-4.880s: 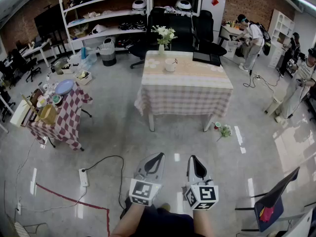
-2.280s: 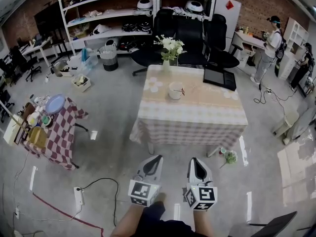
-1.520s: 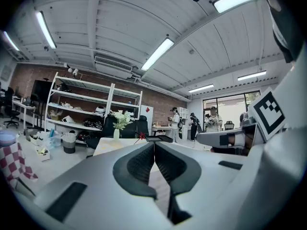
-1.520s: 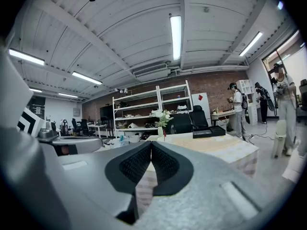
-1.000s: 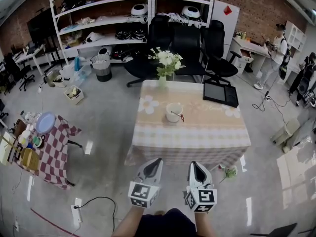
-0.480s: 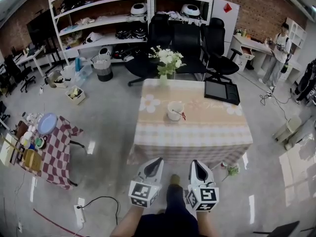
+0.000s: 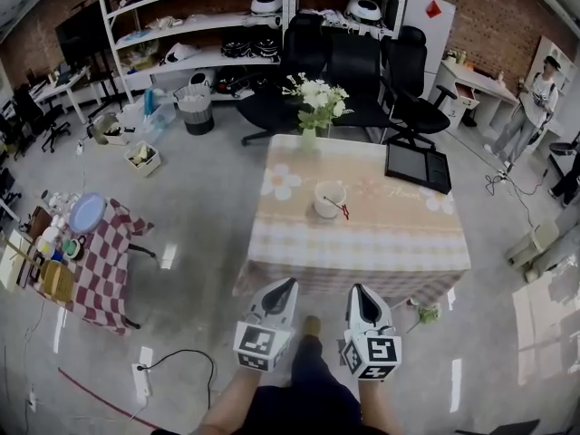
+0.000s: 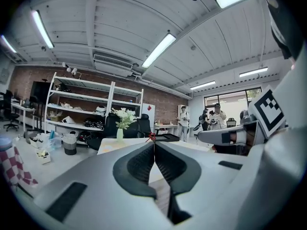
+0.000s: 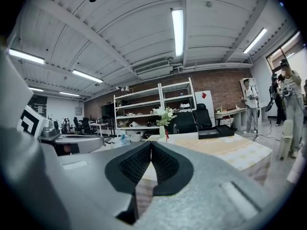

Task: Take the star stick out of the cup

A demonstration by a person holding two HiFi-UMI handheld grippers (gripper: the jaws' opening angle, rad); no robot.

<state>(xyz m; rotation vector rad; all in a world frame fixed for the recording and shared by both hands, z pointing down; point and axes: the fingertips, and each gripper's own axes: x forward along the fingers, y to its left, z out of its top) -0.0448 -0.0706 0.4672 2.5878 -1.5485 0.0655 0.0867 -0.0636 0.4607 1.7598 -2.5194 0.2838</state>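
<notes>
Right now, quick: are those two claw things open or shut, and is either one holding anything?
Left gripper: closed, jaws together, holding nothing.
Right gripper: closed, jaws together, holding nothing.

An open lab or workshop: brick walls [image 7: 489, 12], white metal shelves [image 7: 195, 25] loaded with gear (too small to identify), black office chairs [image 7: 355, 62], desks [image 7: 476, 78] at the edges, a power strip [image 7: 140, 383] on the polished floor [image 7: 199, 198].

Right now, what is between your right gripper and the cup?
Only bare tablecloth lies between the right gripper and the cup, seen in the head view.
</notes>
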